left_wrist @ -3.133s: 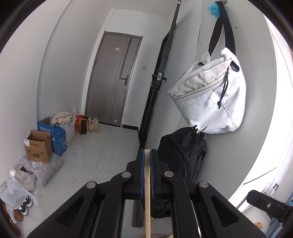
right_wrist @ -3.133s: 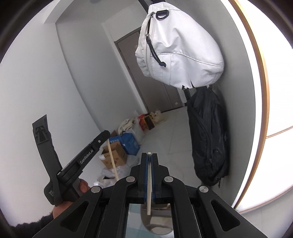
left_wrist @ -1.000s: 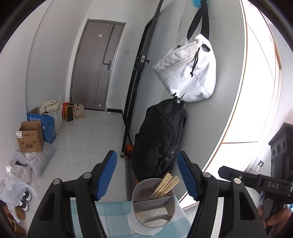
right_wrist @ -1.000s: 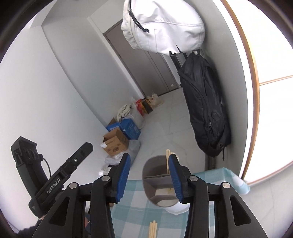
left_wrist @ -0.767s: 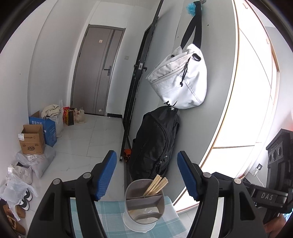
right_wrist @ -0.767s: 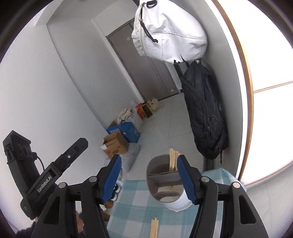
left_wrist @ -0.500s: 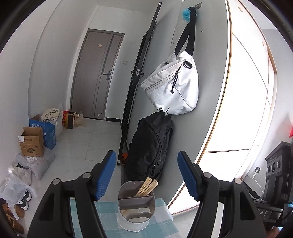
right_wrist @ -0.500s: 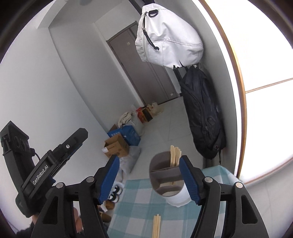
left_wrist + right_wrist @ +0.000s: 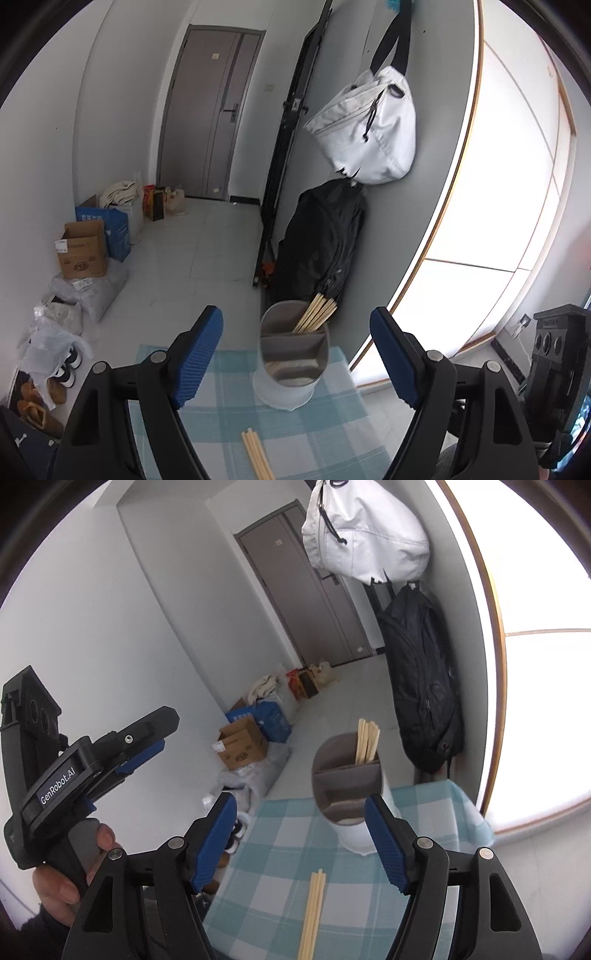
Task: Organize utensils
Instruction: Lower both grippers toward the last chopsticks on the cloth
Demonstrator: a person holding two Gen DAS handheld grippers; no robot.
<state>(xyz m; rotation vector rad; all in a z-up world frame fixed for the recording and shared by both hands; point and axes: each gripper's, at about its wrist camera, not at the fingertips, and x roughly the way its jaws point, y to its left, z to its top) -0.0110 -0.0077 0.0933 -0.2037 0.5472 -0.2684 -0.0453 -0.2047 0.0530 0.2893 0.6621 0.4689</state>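
Chopsticks [image 9: 314, 912] lie loose on the checked cloth [image 9: 436, 812], below the empty, widening right gripper [image 9: 301, 840]; others stand in the holder [image 9: 291, 350] beyond the empty, widening left gripper [image 9: 295, 360].

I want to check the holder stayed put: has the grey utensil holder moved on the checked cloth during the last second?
Cannot tell. The grey utensil holder stands near the far edge of the checked cloth as before; its shift in both views fits the cameras' own motion.
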